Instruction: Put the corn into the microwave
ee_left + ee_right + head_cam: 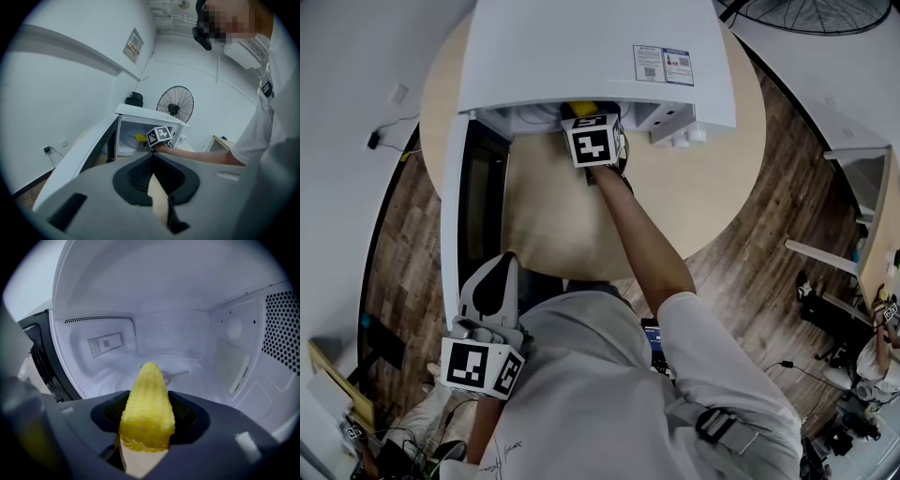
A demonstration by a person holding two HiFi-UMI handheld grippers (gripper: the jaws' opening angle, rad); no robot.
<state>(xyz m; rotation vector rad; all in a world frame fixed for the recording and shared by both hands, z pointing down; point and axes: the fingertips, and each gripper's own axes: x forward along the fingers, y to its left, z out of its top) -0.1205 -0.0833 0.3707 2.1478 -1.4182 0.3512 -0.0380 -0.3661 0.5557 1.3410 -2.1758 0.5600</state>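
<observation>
The white microwave [591,56] stands on the round table [712,187] with its door [473,197] swung open to the left. My right gripper [149,394] reaches into the cavity, shut on the yellow corn [147,413]. The cob points tip-first at the back wall, above the glass turntable [180,369]. From the head view only a yellow bit of corn [581,110] shows beyond the right gripper's marker cube [591,141]. My left gripper [508,258] is held low beside the door's edge, shut and empty, aimed at the microwave [150,115].
A floor fan [174,104] stands behind the microwave. Perforated vents line the cavity's right wall [281,329]. Wooden floor [769,234] surrounds the table, another table edge [886,225] and a seated person [877,352] lie far right.
</observation>
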